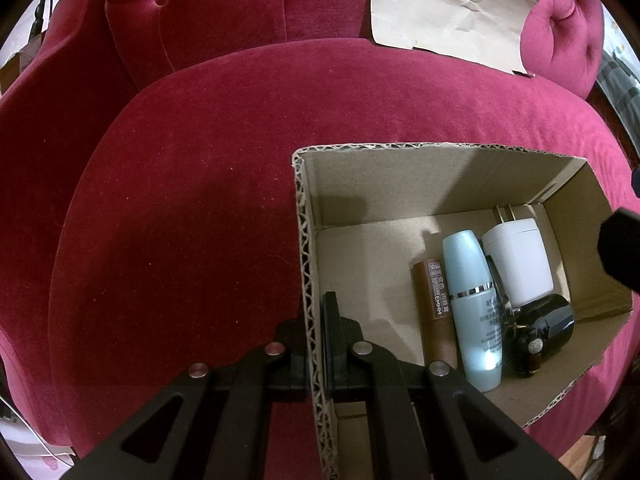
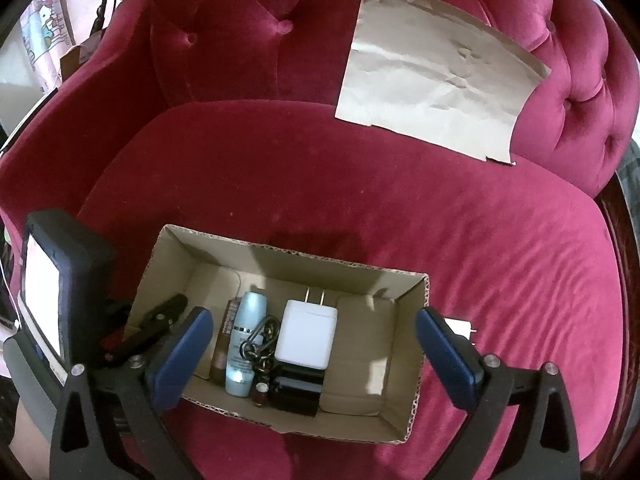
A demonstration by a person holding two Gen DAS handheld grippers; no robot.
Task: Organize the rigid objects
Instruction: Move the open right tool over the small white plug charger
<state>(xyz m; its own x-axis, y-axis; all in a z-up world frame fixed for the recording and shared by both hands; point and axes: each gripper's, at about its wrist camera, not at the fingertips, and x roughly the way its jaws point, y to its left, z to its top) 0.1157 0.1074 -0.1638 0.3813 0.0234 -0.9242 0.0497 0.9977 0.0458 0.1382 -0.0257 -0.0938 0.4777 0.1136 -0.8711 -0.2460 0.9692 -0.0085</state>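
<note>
On the red sofa seat, through your left wrist camera, your left gripper point(image 1: 318, 356) is clamped on the left wall of the cardboard box point(image 1: 306, 240), whose floor holds a brown tube point(image 1: 434, 312), pale blue bottle point(image 1: 472, 300), white charger point(image 1: 516, 260) and black jar point(image 1: 548, 326) toward its right end. Through your right wrist camera, your right gripper point(image 2: 314, 354) hangs wide open and empty above the box point(image 2: 408, 360); a small white item point(image 2: 460, 326), partly hidden, lies on the seat beside the box's right wall, so sorting looks nearly finished.
</note>
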